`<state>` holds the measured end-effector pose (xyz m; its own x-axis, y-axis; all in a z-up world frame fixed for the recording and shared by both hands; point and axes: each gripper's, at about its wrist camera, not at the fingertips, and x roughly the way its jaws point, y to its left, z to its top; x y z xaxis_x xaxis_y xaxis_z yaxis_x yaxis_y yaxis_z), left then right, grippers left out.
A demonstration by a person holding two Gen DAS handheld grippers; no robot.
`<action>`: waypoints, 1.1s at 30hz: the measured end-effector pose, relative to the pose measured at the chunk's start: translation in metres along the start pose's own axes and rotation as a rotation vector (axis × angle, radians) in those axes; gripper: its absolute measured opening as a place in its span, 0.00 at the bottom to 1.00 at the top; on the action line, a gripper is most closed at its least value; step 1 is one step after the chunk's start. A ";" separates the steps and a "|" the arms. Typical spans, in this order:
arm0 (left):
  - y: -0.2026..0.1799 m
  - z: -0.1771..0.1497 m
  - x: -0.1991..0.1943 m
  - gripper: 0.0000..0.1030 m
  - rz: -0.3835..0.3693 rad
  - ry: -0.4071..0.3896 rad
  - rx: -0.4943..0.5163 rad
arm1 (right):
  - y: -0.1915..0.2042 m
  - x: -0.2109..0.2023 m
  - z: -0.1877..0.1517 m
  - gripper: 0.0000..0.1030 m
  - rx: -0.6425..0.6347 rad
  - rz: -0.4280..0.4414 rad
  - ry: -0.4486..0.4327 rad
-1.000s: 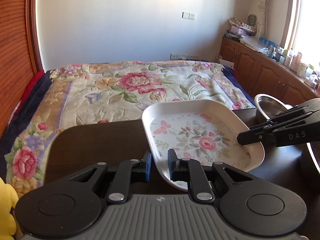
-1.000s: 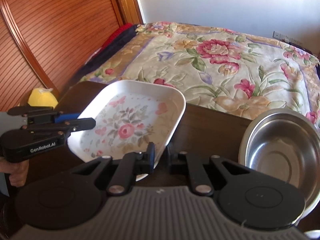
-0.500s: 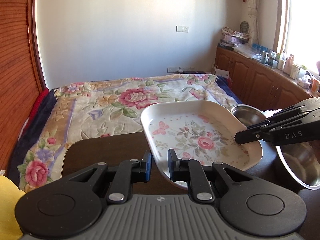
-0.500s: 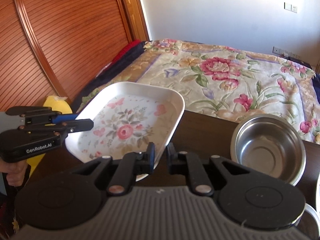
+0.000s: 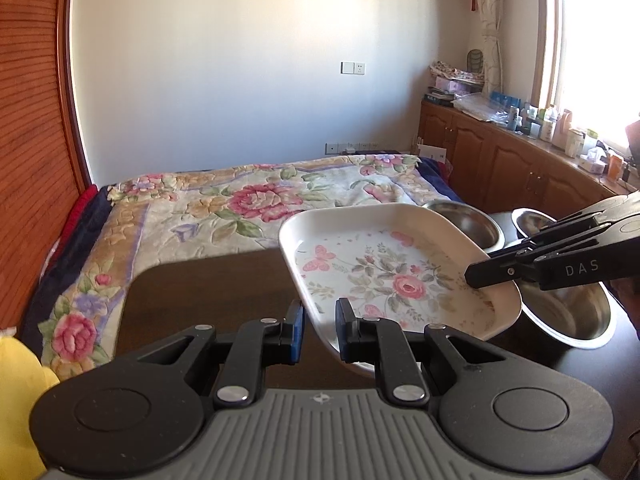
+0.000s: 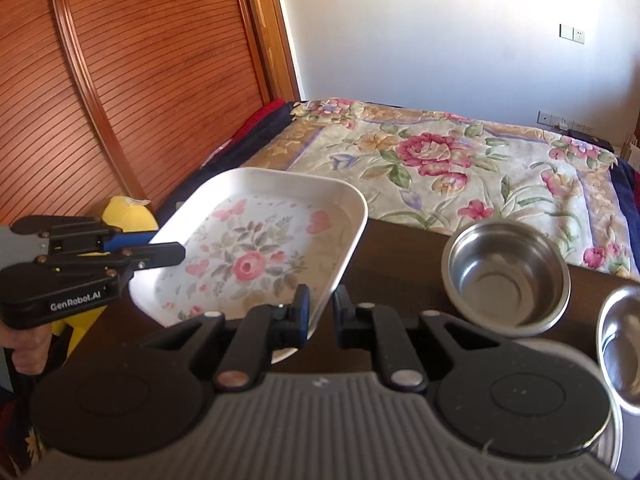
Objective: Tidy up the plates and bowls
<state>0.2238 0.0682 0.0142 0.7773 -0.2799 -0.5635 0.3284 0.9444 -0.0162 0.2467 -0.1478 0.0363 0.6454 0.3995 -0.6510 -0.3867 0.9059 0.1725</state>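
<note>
A white square plate with a rose and butterfly print [image 5: 384,264] is held up above the dark table, tilted a little. My left gripper [image 5: 320,330] is shut on its near-left edge. My right gripper [image 6: 322,312] is shut on the opposite edge of the plate [image 6: 256,256]. The right gripper shows at the right of the left wrist view [image 5: 520,266], and the left gripper shows at the left of the right wrist view [image 6: 160,256]. Steel bowls [image 6: 504,276] stand on the table to the right of the plate.
The dark table [image 5: 208,292] ends at a bed with a floral cover [image 5: 240,200]. Another steel bowl [image 6: 624,344] is at the right edge. A yellow soft toy [image 6: 124,216] lies at the left. Wooden cabinets [image 5: 512,168] with clutter line the right wall.
Both grippers have risen with the plate held between them. The plate is now higher above the table, and more of the room and the steel bowls shows.
</note>
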 end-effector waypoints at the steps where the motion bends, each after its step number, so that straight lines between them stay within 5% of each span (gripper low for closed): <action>1: -0.001 -0.005 -0.002 0.18 0.000 0.001 -0.003 | 0.001 -0.001 -0.004 0.14 -0.001 0.003 0.002; 33: -0.039 -0.088 -0.061 0.18 -0.011 0.011 0.000 | 0.032 -0.048 -0.101 0.15 -0.016 0.062 0.007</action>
<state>0.1168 0.0640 -0.0234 0.7677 -0.2880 -0.5725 0.3365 0.9414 -0.0222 0.1370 -0.1516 -0.0017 0.6155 0.4539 -0.6443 -0.4366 0.8770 0.2008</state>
